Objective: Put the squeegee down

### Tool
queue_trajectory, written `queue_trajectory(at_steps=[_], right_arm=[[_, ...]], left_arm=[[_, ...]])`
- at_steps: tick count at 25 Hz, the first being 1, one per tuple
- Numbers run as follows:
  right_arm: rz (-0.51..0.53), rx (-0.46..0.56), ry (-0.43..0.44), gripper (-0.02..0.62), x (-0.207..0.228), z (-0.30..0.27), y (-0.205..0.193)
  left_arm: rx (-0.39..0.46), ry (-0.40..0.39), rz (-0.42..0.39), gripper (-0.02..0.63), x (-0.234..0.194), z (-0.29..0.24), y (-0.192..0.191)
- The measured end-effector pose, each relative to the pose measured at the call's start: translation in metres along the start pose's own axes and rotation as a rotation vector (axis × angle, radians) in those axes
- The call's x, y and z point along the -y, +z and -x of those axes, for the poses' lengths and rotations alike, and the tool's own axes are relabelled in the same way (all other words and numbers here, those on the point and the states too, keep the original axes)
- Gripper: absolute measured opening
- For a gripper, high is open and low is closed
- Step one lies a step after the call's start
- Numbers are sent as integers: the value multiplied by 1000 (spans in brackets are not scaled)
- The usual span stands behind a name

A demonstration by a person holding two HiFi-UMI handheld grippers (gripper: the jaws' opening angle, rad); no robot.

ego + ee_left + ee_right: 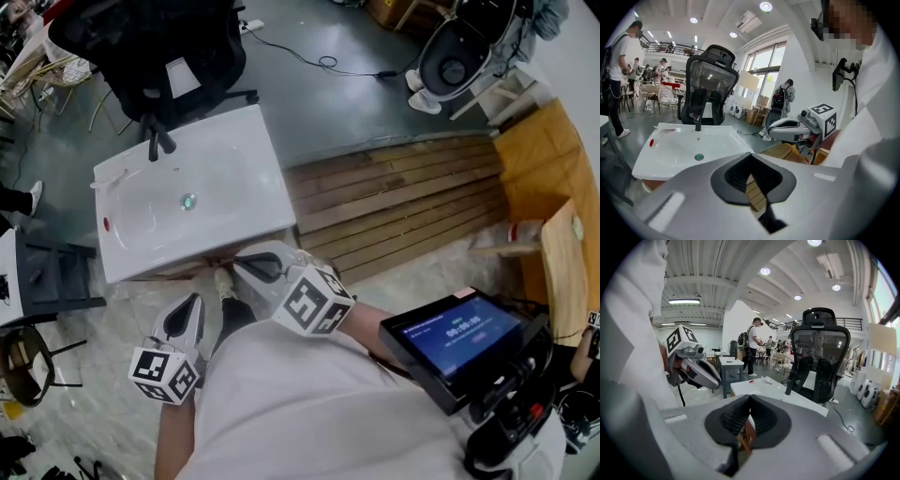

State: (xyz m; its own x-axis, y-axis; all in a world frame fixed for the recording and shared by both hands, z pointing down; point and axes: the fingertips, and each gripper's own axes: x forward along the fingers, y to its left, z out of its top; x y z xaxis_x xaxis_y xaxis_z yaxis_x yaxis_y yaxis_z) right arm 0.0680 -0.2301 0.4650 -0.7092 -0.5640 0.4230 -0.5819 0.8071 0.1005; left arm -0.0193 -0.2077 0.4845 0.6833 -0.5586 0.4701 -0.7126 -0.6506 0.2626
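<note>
White porcelain fills the ground ahead of both jaws: a sink [253,178] on a stand. On its far left rim lies a slim pale stick [109,178] that I take for the squeegee, though it is too small for me to be sure. It rests flat on the rim, ahead of and off to the left of both jaw pairs and well apart from them. Its long axis runs along that back edge, so crosswise to the way I am pointing. Just to its right stands the black tap [155,141], with an office chair [169,47] behind it. My left gripper [194,300] hangs at the sink's near edge, clenched, pads together with nothing between them, only floor showing through the slot. My right gripper [242,264] sits just beside it, a little further forward and over the near rim, likewise clenched on nothing. Of the two, the left is the nearer to the stick. Since neither jaw pair carries anything and the stick lies free on the rim, I judge the putting-down already done. If I had to reach it again, the move would be forward and leftward over the basin with the left hand, staying left of the tap. To the right of the sink the floor turns to wooden planks [403,197], and a lit screen [455,333] sits at my right side. The room around is an open workshop with people standing further off.
</note>
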Motion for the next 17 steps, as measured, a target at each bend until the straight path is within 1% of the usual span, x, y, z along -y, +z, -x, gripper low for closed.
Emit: queue_trajectory(at_steps=[17], right_arm=[[-9, -6, 6, 3, 4, -13, 6]], left_arm=[[-8, 4, -8, 8, -15, 0, 11]])
